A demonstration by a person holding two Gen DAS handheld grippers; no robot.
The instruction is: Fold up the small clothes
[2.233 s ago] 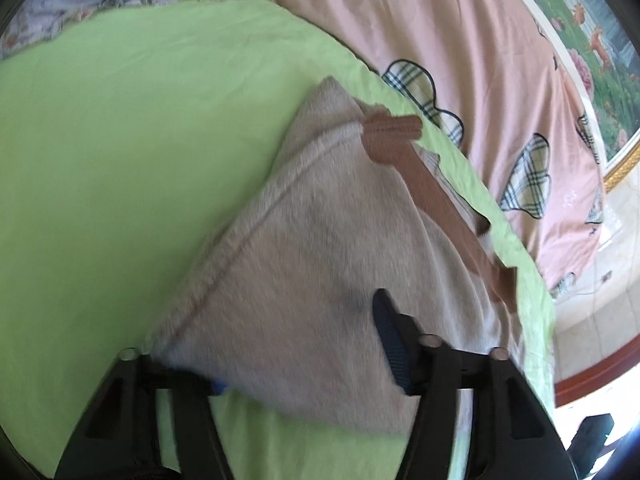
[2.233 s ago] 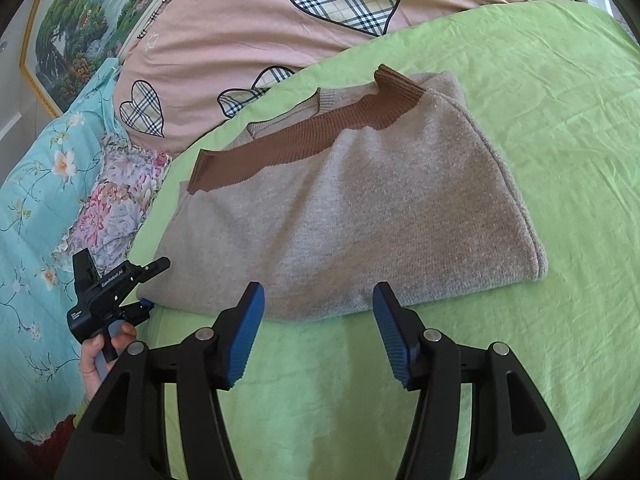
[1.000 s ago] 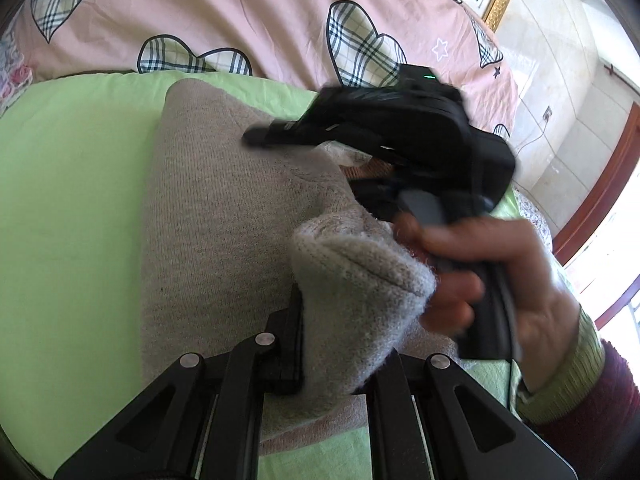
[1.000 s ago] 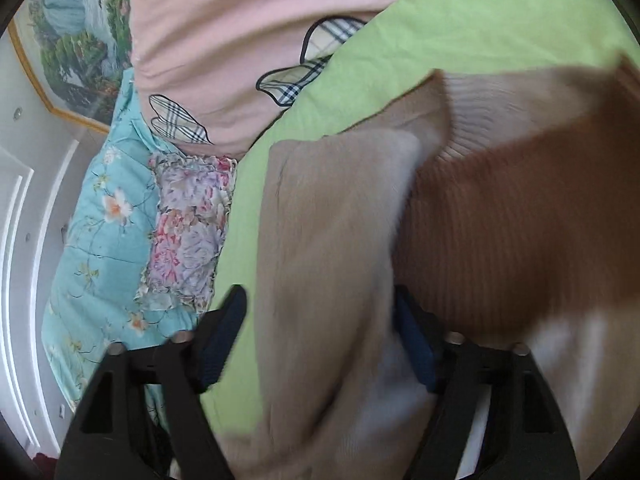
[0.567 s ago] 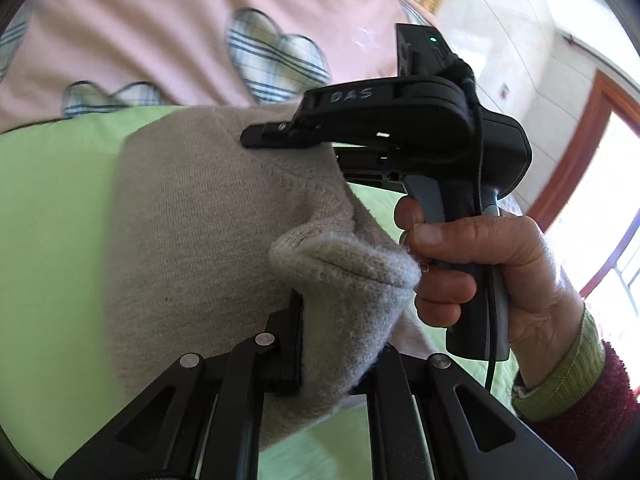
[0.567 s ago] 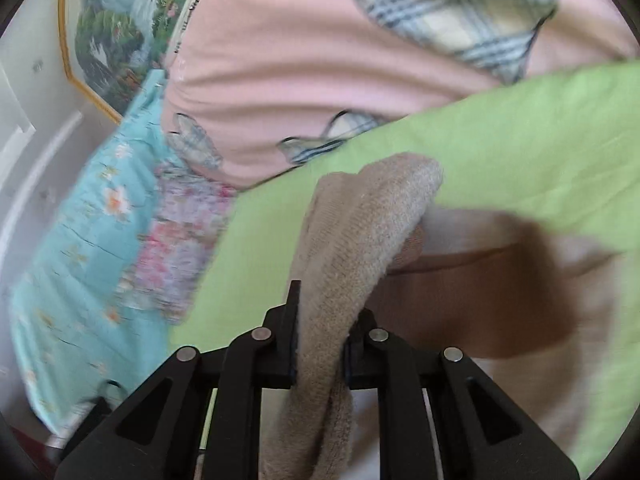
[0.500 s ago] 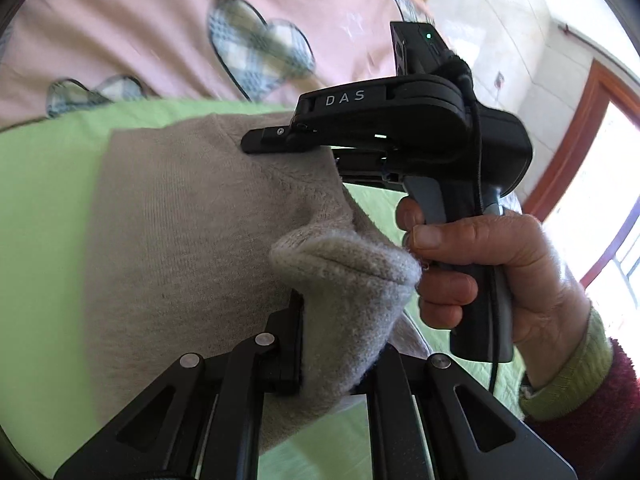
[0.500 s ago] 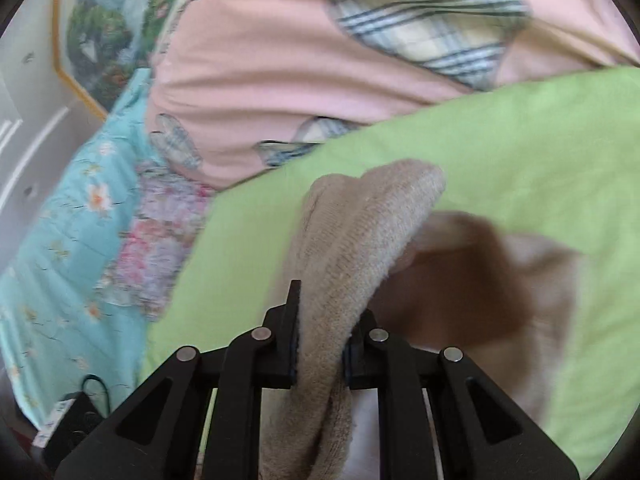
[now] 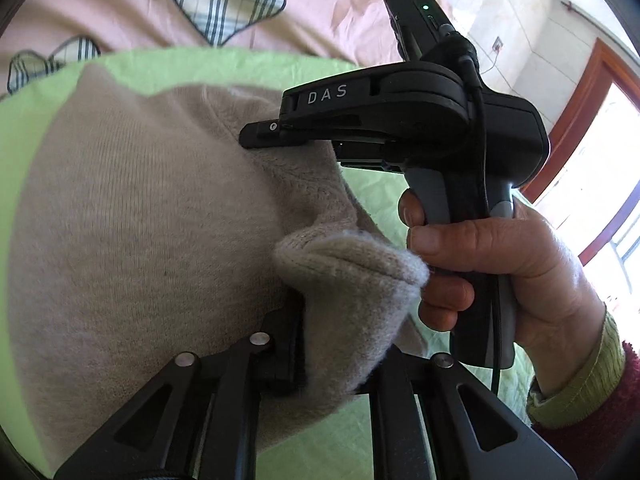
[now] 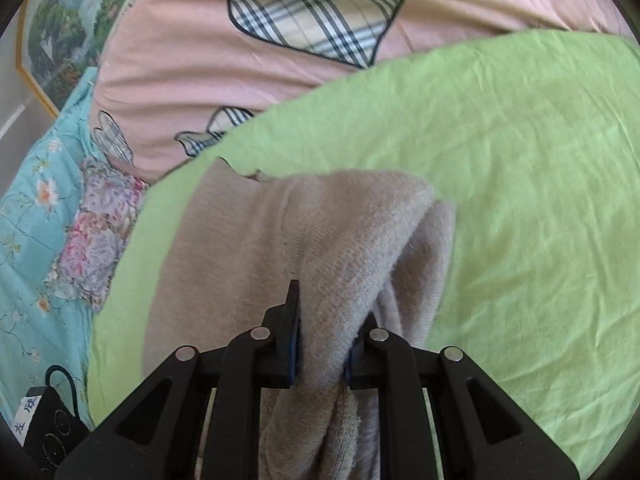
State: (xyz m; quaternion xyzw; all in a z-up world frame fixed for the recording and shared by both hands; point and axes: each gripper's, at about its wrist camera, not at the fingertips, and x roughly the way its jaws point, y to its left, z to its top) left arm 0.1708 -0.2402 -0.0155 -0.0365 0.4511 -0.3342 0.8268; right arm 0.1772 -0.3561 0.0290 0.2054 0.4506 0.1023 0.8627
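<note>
A beige knitted sweater (image 9: 140,220) lies on the green sheet (image 9: 24,92), folded over on itself. My left gripper (image 9: 336,364) is shut on a bunched fold of its edge. My right gripper (image 10: 320,344) is shut on another thick fold of the same sweater (image 10: 344,232), held up above the sheet. In the left wrist view the right gripper's black body (image 9: 400,120) and the hand holding it are close on the right, its fingers reaching over the sweater. The brown collar band is hidden.
A pink quilt with plaid hearts (image 10: 280,40) lies behind the green sheet (image 10: 520,160). A floral blue cover (image 10: 40,208) is at the left. A black device with a cable (image 10: 44,432) sits at lower left. A wall and door frame (image 9: 592,92) are at right.
Both grippers closed on the sweater's near edge and carried it up and forward over the rest of the garment. The brown collar has gone out of sight under the fold.
</note>
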